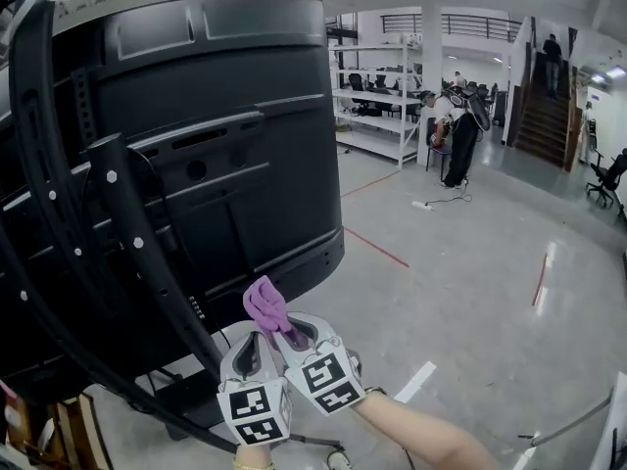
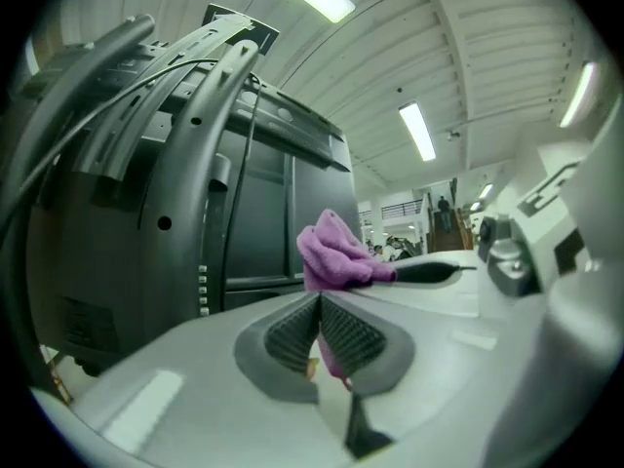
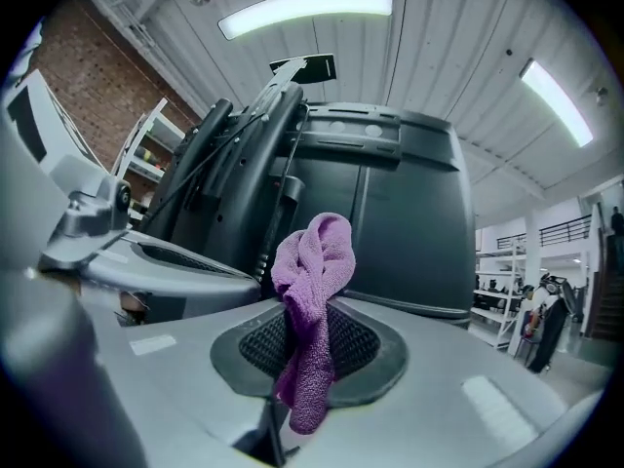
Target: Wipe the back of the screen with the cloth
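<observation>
Head view: right tongs (with cloth) upturned.

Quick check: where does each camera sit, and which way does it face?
Head view: on the person's head, facing forward and down at the screen; left gripper, right gripper, forearm show.
Left gripper view: on that gripper, facing up along its shut jaws at the screen.
Right gripper view: on that gripper, facing up past the cloth it pinches.
Shared: all see cloth and screen.

Stand arms bar the left side of the screen back; its lower right corner and the floor beyond lie open.
</observation>
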